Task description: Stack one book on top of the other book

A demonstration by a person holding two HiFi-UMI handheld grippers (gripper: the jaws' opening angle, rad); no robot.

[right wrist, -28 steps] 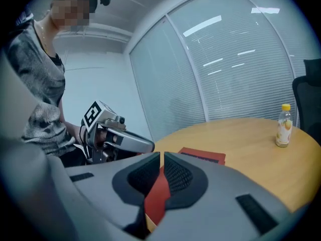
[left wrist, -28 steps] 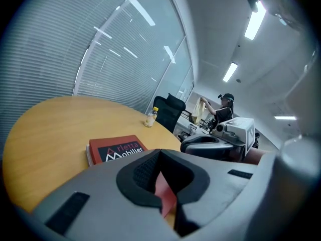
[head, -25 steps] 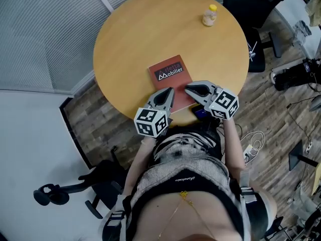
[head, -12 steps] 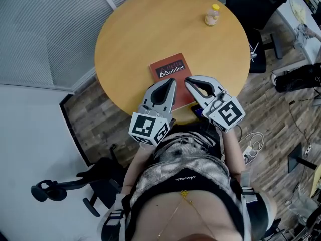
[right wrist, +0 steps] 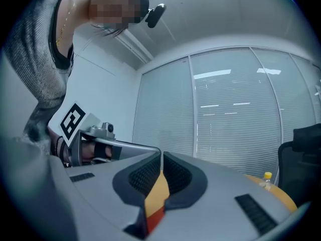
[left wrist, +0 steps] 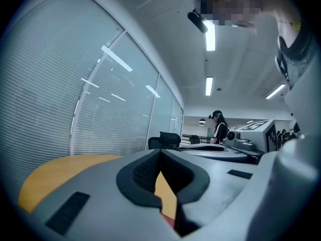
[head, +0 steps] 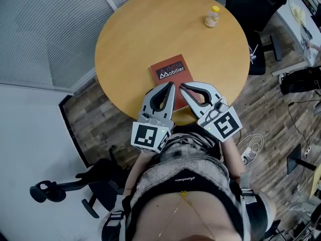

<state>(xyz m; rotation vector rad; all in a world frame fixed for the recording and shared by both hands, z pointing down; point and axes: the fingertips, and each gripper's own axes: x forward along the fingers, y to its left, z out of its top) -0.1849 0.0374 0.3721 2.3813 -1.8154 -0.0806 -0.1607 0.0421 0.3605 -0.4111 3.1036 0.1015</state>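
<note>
Over red book (head: 169,72): left gripper (head: 169,86), right gripper (head: 183,87) fingers together, empty.

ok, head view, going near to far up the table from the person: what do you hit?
Left hand-held gripper and right hand-held gripper, side by side → red book → yellow-capped bottle near the far edge.

The left gripper (head: 171,85) and right gripper (head: 182,86) have both risen from the counter (head: 130,39) toward the head camera and rolled slightly. Their tips, earlier at the near edge of the book (head: 169,72), now hang over its near half, closer together.
</note>
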